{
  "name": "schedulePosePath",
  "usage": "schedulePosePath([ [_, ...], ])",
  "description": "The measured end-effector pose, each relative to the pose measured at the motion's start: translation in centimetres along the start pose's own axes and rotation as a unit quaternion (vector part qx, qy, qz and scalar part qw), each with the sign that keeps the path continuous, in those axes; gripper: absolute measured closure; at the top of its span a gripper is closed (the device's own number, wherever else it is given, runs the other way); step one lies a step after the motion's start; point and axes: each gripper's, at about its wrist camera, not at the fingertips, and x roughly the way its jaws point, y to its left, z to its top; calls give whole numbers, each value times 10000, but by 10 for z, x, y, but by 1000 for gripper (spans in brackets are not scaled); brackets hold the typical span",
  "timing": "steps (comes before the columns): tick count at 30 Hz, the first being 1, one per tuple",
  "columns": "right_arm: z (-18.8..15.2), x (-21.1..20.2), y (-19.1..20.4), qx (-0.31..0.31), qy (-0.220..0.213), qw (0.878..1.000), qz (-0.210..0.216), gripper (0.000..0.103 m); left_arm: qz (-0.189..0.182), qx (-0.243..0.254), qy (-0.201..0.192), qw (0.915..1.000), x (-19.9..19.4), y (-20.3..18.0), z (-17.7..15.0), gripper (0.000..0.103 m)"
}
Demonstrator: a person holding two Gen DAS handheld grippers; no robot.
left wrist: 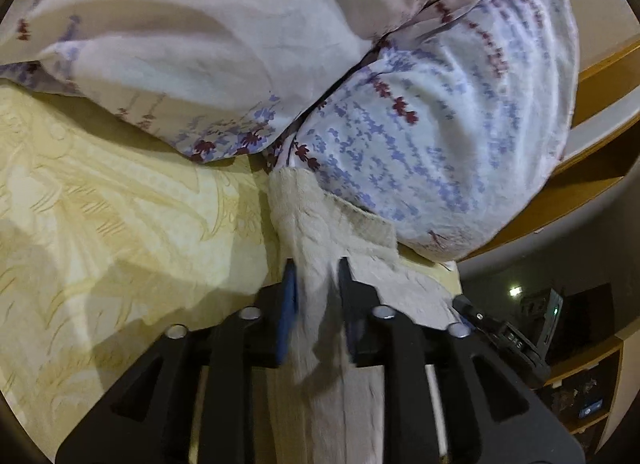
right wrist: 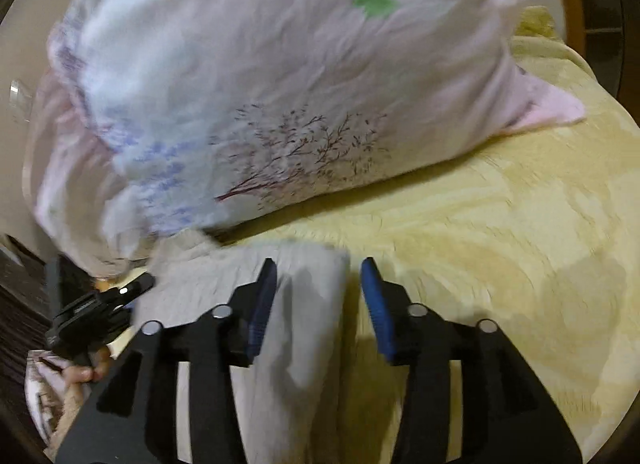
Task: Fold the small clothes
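Note:
A small off-white knitted garment (left wrist: 320, 223) lies on a yellow bedspread (left wrist: 100, 203) against the pillows. My left gripper (left wrist: 316, 276) is shut on a bunched fold of it, and cloth hangs down between the blue pads. In the right wrist view the same garment (right wrist: 304, 304) lies flat under my right gripper (right wrist: 318, 276), whose jaws stand open around its right edge without pinching it. The left gripper (right wrist: 100, 304) shows at the left, held by a hand.
Two large floral pillows (left wrist: 420, 123) (right wrist: 260, 83) fill the far side of the bed. A wooden headboard (left wrist: 600, 75) stands at the right. Yellow bedspread (right wrist: 500, 244) extends to the right of the garment. Shelves with small items (left wrist: 580, 384) stand beyond the bed.

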Motion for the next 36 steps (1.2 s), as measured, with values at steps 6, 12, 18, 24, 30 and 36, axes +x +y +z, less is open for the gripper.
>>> schedulePosePath([
  [6, -53, -35, -15, 118, 66, 9978, 656, 57, -140, 261, 199, 9994, -41, -3, -48, 55],
  [12, -80, -34, -3, -172, 146, 9975, 666, 72, -128, 326, 224, 9991, -46, -6, -95, 51],
  [18, -81, -55, 9, -519, -460, 9972, 273, 93, 106, 656, 54, 9978, -55, -16, -106, 51],
  [24, -77, -45, 1, -382, -385, 9974, -467, 94, 259, 1017, 43, 9945, -52, -22, -119, 44],
  [30, -86, -49, -16, 176, -304, 9993, 97, 78, 228, 939, 149, 9952, -54, -16, -124, 43],
  [36, -115, -69, -13, 161, -163, 9988, 434, 56, 148, 811, 273, 9962, -57, -11, -137, 43],
])
